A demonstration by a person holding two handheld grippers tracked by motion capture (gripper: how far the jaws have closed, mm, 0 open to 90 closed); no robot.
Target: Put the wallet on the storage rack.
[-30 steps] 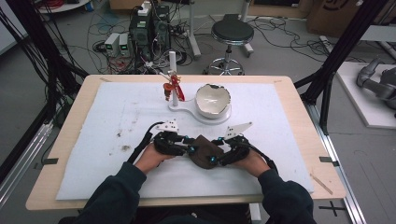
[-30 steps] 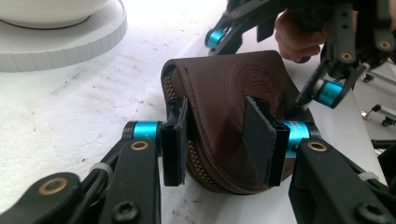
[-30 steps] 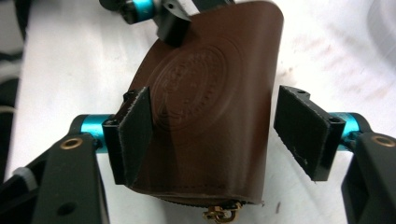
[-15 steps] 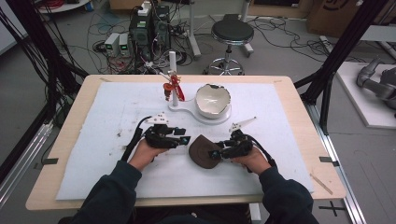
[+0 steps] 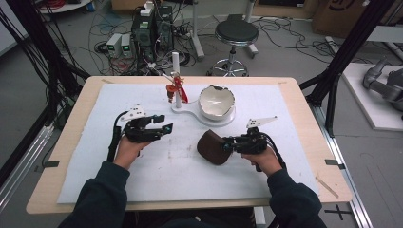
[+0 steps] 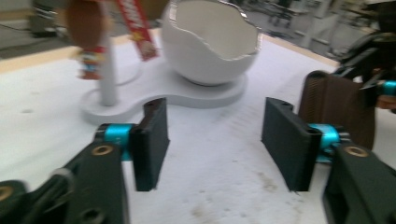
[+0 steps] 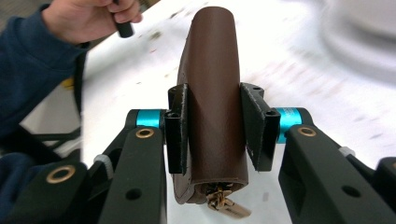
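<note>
Two grippers part ways: right gripper clamps the soft, light brown leather pouch mid-body, left gripper spread empty.

A robotics lab: behind the desk stand stacked electronics boxes amid tangled floor cables, a black stool, black frame struts, and a grey robot arm to the desk's right.

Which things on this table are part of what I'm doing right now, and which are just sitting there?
In the job:
- brown leather pouch, clamped in the right tool
- left tool, jaws just opened, nothing between them

Lying about:
- white eggshell-shaped bowl on its white base
- post with red tag
- white mat
</note>
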